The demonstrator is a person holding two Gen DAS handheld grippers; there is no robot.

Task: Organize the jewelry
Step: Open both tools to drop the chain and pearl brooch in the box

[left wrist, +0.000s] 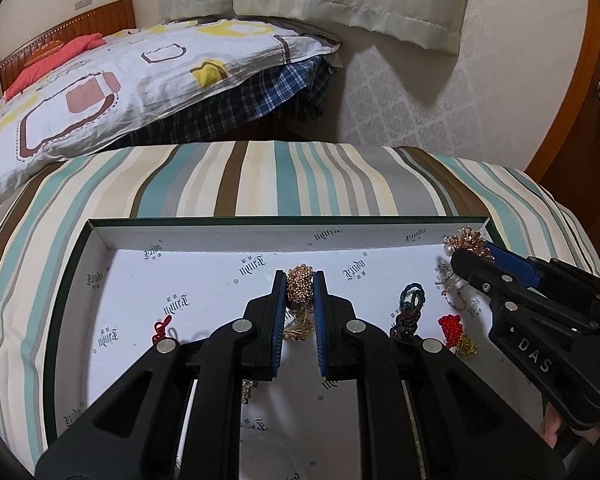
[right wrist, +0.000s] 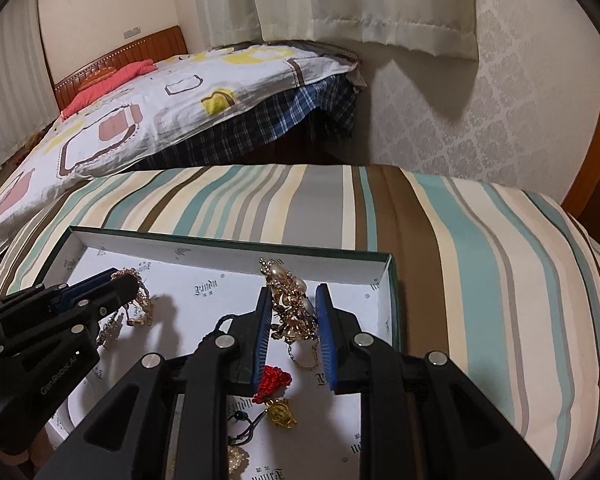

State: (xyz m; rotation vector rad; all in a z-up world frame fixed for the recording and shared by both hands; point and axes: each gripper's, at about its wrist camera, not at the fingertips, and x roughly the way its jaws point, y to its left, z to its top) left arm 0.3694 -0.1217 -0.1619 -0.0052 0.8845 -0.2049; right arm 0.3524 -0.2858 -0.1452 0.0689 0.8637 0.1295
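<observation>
my left gripper (left wrist: 299, 280) has its fingers clenched on a gold chain (left wrist: 299, 286) hanging lengthwise toward the box (left wrist: 260, 236). only my right view shows the right gripper (right wrist: 290, 294) grasping the pearl necklace (right wrist: 290, 300).

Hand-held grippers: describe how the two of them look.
Both are matte black plastic linkages with round silver pivot pins and flat, blue ribbed finger pads. The left hand-held gripper carries pale lettering on its side in the right wrist view; the right hand-held gripper shows raised letters "DAS" in the left wrist view.
</observation>
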